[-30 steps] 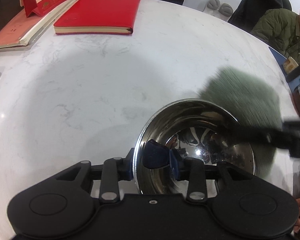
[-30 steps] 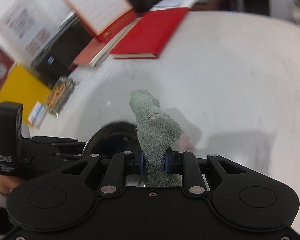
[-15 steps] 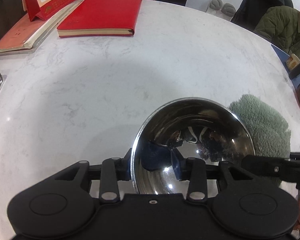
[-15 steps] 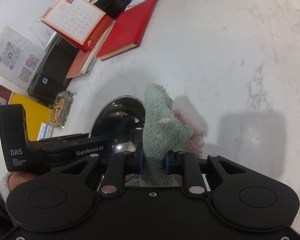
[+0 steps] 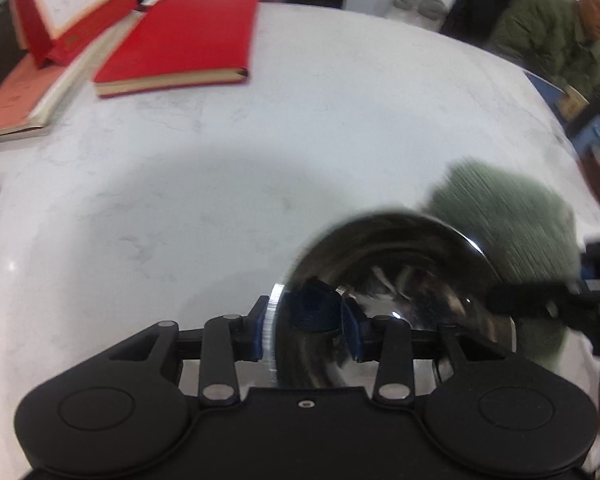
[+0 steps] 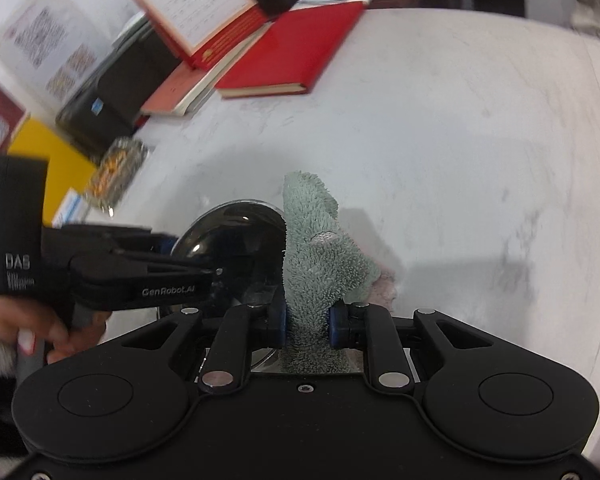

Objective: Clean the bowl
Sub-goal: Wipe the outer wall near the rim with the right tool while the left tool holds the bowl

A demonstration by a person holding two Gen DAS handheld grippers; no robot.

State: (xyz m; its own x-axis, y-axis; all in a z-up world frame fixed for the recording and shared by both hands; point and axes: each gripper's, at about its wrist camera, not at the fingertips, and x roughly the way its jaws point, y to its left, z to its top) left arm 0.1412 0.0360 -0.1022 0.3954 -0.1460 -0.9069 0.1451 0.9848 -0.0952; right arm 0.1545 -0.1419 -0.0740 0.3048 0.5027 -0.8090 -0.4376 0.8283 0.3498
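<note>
A shiny steel bowl (image 5: 400, 264) is tilted over the white marble table. My left gripper (image 5: 306, 330) is shut on its near rim, one finger inside and one outside. The bowl also shows in the right wrist view (image 6: 236, 240), held by the left gripper (image 6: 168, 276). My right gripper (image 6: 306, 322) is shut on a grey-green fluffy cloth (image 6: 320, 256) that stands up against the bowl's right edge. In the left wrist view the cloth (image 5: 508, 216) is blurred behind and to the right of the bowl.
A red notebook (image 5: 180, 48), a red desk calendar (image 5: 68, 4) and more books lie at the table's far left. A seated man in a green jacket (image 5: 556, 36) is at the far right. A black box (image 6: 100, 96) and snack packet (image 6: 116, 172) sit on the left.
The cloth swept from beside the bowl's right side up along its far right rim, now blurred by motion. The left gripper stays clamped on the bowl, which shifted slightly.
</note>
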